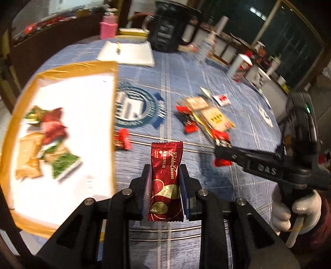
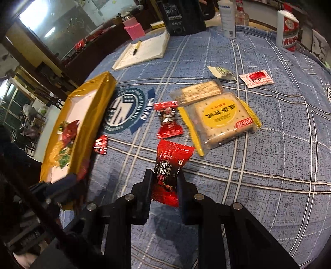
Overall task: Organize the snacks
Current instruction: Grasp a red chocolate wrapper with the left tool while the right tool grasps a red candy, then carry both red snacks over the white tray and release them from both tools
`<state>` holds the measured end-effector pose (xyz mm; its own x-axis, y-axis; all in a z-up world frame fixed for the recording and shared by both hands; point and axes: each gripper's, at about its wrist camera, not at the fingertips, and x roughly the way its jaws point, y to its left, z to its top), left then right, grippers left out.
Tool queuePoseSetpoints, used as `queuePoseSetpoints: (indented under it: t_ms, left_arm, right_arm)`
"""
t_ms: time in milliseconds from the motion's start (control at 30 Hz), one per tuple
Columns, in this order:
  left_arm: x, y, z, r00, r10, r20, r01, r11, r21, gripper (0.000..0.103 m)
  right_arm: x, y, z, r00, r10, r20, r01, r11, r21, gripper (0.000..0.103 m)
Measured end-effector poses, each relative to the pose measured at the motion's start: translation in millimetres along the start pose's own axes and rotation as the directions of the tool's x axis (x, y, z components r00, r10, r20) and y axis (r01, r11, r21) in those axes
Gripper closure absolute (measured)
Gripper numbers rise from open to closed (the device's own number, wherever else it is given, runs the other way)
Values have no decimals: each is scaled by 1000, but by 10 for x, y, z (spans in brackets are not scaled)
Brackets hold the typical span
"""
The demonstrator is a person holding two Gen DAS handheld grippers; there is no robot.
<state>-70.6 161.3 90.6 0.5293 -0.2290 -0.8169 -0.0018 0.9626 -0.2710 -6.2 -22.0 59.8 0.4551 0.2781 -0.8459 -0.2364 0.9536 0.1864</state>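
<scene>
Premises appear domestic, a dining or living room. A round table carries a blue checked cloth, a notepad with pen, a large dark mug and bottles. Dark wooden furniture and windows surround it.

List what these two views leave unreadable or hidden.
- Snacks in the tray: left wrist view, smeared by motion blur.
- Loose snack pile: left wrist view, labels blurred.
- Left gripper: right wrist view, dark and blurred, what it holds unclear.
- Black mug: right wrist view, top cut off by the frame edge.
</scene>
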Motion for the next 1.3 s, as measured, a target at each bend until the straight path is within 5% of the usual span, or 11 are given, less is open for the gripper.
queuePoseSetpoints:
  t_ms: [400, 767, 1000, 1300]
  left_arm:
    - [-408, 847, 0, 983, 172, 63, -160, 974, -160, 75]
    - [-231, 1464, -121, 985, 173, -14, -171, 957, -236, 75]
    - [-208, 1668, -113, 980, 196, -38, -199, 945, -260, 75]
    - [-361, 1785, -22, 958, 281, -52, -284, 920, -271, 49]
  right_arm:
    - [-118, 707, 75, 996, 79, 37, -74, 988, -133, 82]
    - [354, 1730, 240, 997, 81, -21, -83, 944, -319, 82]
    - [854, 2118, 307, 998, -5, -57, -17, 926, -376, 82]
    - [1131, 2237, 337, 995, -58, -78, 25, 926, -377, 79]
